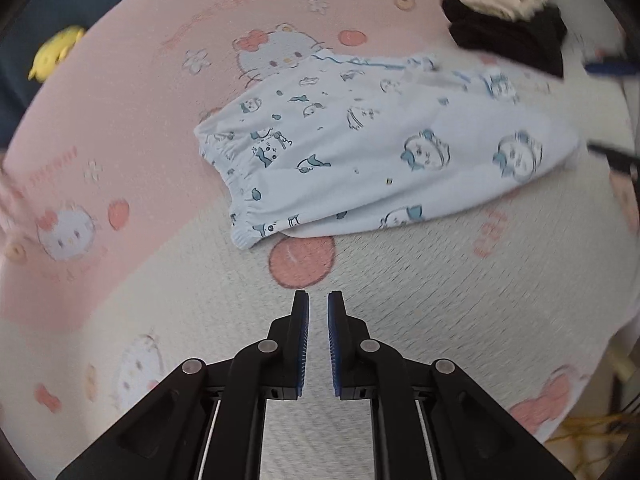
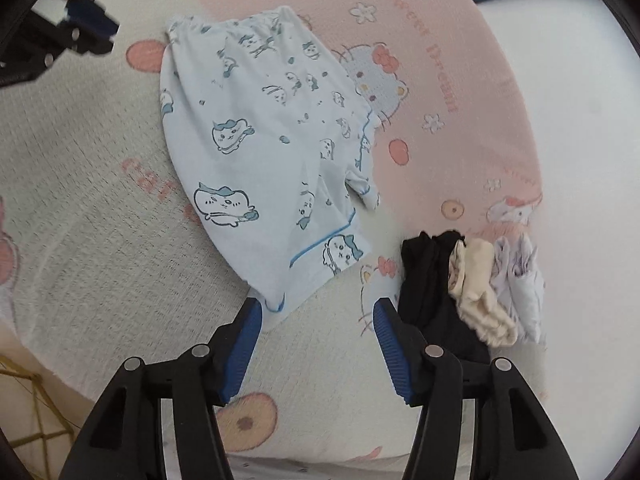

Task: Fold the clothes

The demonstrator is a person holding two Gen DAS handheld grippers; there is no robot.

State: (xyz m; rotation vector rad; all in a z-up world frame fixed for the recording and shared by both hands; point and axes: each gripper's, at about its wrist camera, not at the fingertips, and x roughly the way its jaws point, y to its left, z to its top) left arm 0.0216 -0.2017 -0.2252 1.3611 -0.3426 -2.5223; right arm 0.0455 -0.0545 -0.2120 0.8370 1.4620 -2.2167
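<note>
Light blue shorts [image 1: 360,152] with a cartoon print lie flat, folded in half lengthwise, on a pink and cream bed cover [image 1: 400,280]. Their elastic waistband points toward the pink side. My left gripper [image 1: 318,300] hovers short of the waistband, its jaws almost together with nothing between them. In the right wrist view the shorts [image 2: 264,152] stretch away from me, and a hem corner lies just inside the left finger of my right gripper [image 2: 316,308]. That gripper stands open, its pads clear of the cloth. The left gripper [image 2: 80,28] shows blurred at the upper left.
A small pile of clothes lies beside the shorts: a black piece [image 2: 432,292], a beige one [image 2: 476,292] and a lavender one [image 2: 520,280]. A yellow toy [image 1: 54,54] rests off the cover's far edge. Yellow cords [image 2: 28,400] hang past the near edge.
</note>
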